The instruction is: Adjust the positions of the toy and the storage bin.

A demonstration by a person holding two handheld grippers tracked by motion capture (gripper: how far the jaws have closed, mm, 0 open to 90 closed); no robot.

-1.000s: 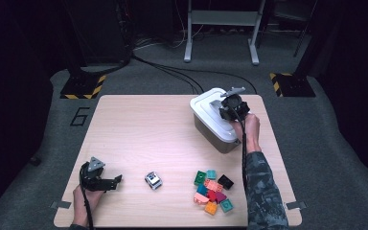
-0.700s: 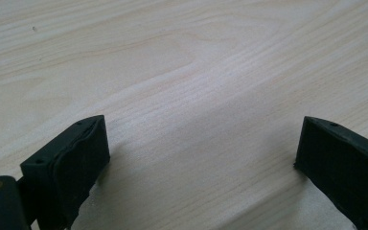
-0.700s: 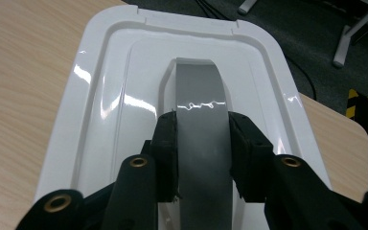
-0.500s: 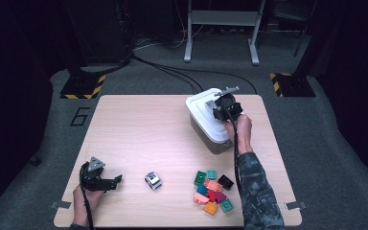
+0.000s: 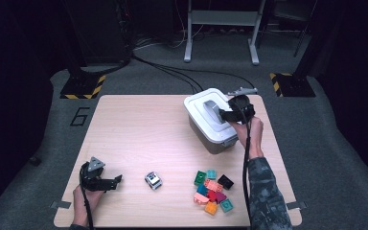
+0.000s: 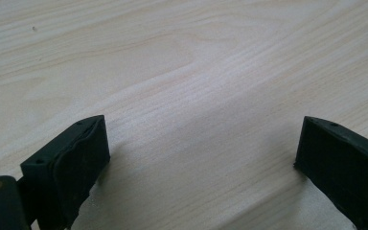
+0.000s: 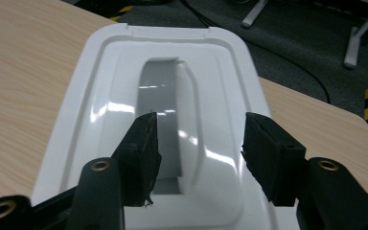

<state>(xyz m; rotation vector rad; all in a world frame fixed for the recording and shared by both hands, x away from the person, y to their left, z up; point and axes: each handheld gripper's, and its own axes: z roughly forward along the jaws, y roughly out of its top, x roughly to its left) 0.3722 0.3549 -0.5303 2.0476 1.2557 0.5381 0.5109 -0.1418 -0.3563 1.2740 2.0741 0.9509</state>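
The white-lidded box (image 5: 211,122) sits at the far right of the tabletop (image 5: 139,139), close to its far edge. The right tool (image 5: 226,115) hangs over the lid; the right gripper view shows its jaws, just opened, apart over the grey handle (image 7: 160,103), gripping nothing. The left tool (image 6: 201,158), jaws wide apart, rests at the near left corner over bare wood. Coloured blocks (image 5: 212,190) and a small toy (image 5: 153,179) lie near the front edge. Dark carpet, cables and stands surround the tabletop, whose middle lies open.

Right tool (image 7: 199,153) has just opened, letting go of the lid handle (image 7: 165,110)
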